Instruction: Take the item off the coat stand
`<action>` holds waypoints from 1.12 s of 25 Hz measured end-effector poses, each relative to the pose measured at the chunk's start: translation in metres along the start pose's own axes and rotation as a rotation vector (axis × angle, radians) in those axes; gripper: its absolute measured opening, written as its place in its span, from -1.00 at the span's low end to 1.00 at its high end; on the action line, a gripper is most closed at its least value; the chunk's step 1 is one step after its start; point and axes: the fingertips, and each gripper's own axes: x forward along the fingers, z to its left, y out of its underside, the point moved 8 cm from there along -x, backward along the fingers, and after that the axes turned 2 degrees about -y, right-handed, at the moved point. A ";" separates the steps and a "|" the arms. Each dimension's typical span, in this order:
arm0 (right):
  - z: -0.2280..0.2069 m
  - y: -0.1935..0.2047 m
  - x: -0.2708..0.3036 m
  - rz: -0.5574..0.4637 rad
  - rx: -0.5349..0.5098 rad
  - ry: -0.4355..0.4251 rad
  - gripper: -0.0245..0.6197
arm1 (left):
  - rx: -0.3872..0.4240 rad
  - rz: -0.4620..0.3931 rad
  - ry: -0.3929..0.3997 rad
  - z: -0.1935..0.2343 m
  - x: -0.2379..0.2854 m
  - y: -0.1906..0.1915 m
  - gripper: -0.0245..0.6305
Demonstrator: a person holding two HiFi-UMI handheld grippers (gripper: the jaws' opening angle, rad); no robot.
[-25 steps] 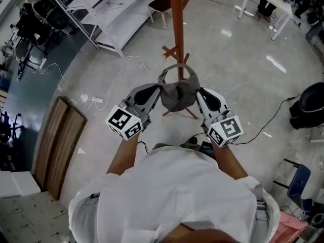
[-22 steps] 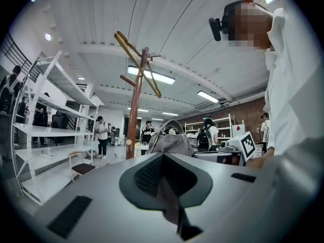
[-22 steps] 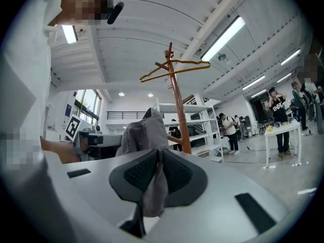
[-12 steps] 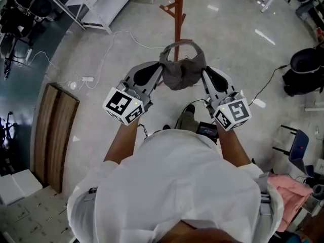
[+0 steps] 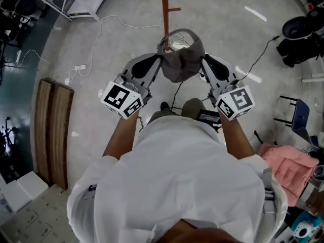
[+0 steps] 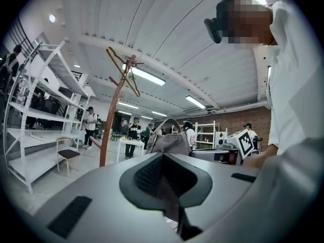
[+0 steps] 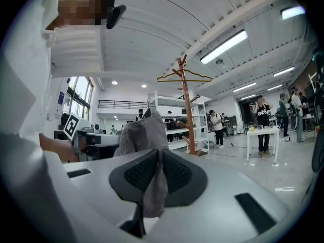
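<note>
Bag [image 5: 181,64] is hanging between our two grippers, well clear of the stand [image 5: 165,4]. We are pinching a thin fold of its grey cloth in the left gripper [image 5: 159,69], jaws almost together, and a thicker fold in the right gripper [image 5: 203,66]. We are judging slip the main risk: both holds are edge pinches, so spreading the grippers or jerking could tug cloth free, dropping it toward the floor cable [image 5: 101,29].

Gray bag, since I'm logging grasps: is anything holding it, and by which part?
Both grippers hold the gray bag: the left gripper pinches the fabric at its left edge, and the right gripper pinches the fabric at its right edge.
</note>
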 end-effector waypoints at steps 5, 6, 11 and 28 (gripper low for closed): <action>-0.009 -0.004 -0.041 -0.041 0.028 -0.017 -0.78 | 0.021 -0.003 -0.003 -0.051 0.003 -0.005 -0.88; -0.011 -0.003 -0.056 -0.050 0.032 -0.030 -0.78 | 0.031 -0.009 -0.010 -0.070 0.005 -0.006 -0.88; -0.009 0.000 -0.104 -0.044 0.022 -0.117 -0.78 | 0.021 -0.020 -0.089 -0.131 -0.001 -0.007 -0.88; -0.037 0.042 -0.217 0.002 0.082 -0.106 -0.78 | -0.013 0.021 -0.089 -0.239 0.024 0.057 -0.88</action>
